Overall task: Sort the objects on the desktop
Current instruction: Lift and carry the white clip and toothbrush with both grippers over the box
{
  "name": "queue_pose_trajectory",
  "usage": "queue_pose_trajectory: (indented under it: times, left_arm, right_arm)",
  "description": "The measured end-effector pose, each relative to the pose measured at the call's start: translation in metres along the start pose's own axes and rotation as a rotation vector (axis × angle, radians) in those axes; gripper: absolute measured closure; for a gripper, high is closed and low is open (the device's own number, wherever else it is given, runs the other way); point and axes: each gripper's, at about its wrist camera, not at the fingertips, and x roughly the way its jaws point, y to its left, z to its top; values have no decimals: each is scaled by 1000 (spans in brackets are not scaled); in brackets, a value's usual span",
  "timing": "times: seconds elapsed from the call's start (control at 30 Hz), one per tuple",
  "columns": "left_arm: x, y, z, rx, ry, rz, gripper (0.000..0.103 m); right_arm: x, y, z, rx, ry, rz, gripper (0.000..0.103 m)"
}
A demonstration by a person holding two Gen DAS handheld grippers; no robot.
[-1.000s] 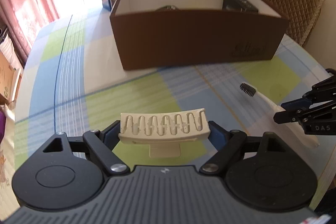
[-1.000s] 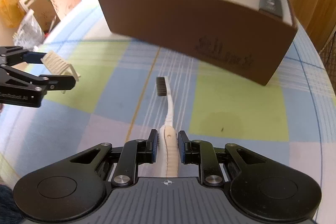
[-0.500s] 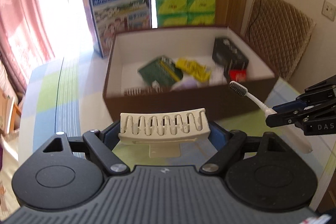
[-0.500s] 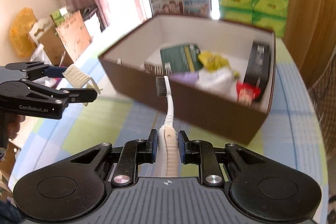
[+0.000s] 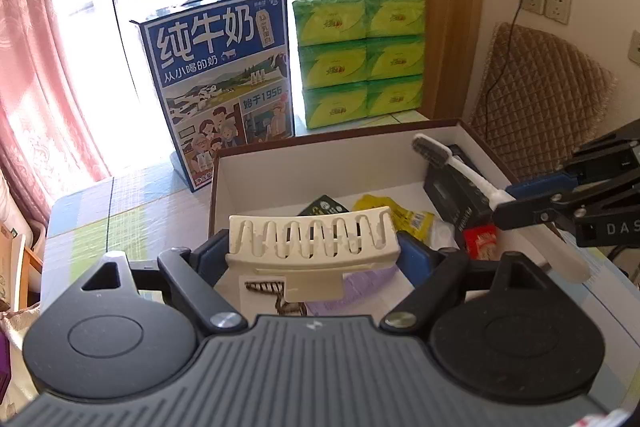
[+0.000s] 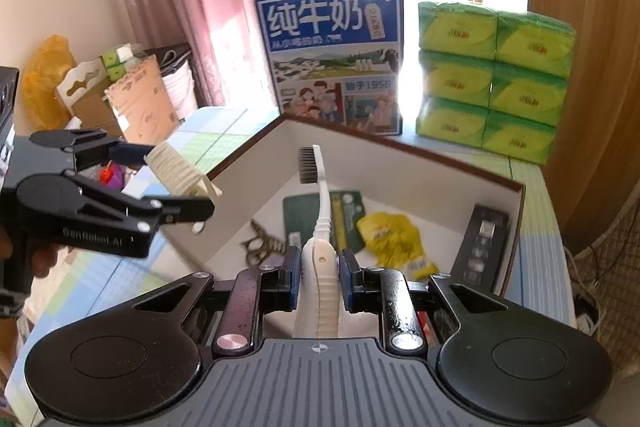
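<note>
Two black handheld grippers: left gripper (image 5: 314, 251) and right gripper (image 6: 319, 277), each with a grey ribbed housing, two round black discs, black linkage arms with silver screws, and blue pads on the fingers (image 5: 416, 255). White lettering "GenRobot.AI" on the side of the left one, "DAS" on the right one.
</note>
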Motion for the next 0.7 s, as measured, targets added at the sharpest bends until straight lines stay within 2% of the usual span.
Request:
queue_pose_trajectory:
  times: [0.27,0.5,0.7]
  left_arm:
    - [56,4,26,23,60,7,19]
    - [107,9,38,16,125,-4,20]
    - [141,10,40,16,179,-7,20]
  right_arm:
    - [52,-31,32,98,82,0,86]
    - [98,-62,38,336,154,-26,86]
    - [126,-85,32,527,179,-92,86]
